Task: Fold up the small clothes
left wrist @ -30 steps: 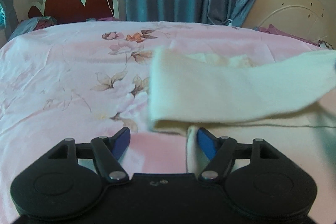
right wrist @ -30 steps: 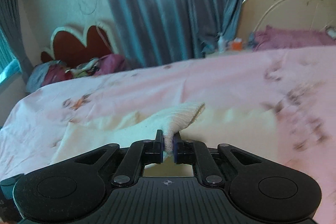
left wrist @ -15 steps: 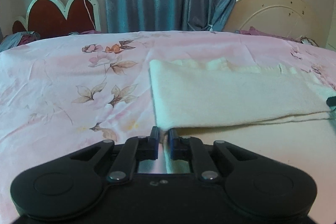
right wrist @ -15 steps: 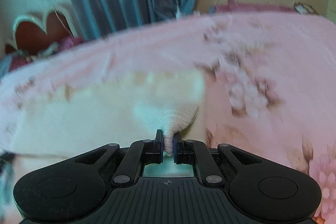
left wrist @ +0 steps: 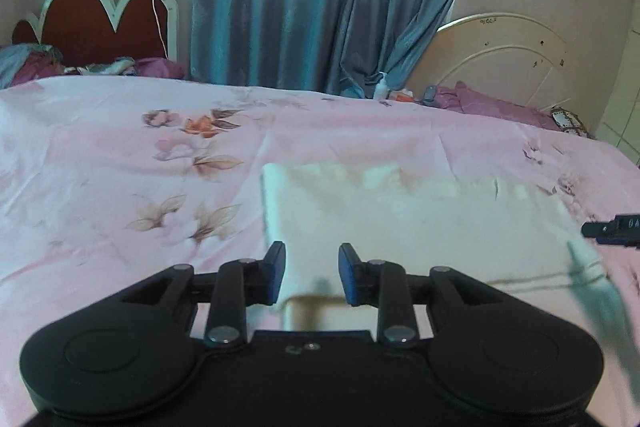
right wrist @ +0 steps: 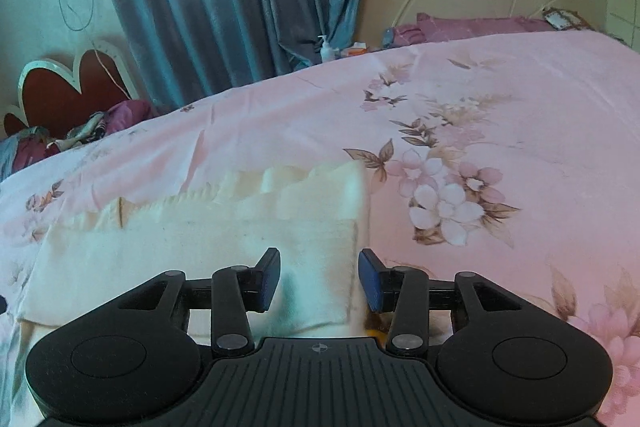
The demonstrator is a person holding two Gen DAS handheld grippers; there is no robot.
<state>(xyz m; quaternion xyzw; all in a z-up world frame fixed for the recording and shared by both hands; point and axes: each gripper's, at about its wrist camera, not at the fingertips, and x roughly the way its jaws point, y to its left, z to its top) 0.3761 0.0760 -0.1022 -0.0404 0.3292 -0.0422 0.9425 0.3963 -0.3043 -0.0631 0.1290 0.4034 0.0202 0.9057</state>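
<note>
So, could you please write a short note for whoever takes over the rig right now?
Left gripper: jaws opening, nothing pinched; the cloth's near left corner lies between them.
Right gripper: jaws opening, empty, over the cloth's near right corner.
Cloth: cream, flat on the pink bedsheet, one layer folded over another.
Done: a fold is laid and both corners are released.
Left: probably smooth it and fold again across; check that the edges line up first.

Right hand-held gripper cut off
</note>
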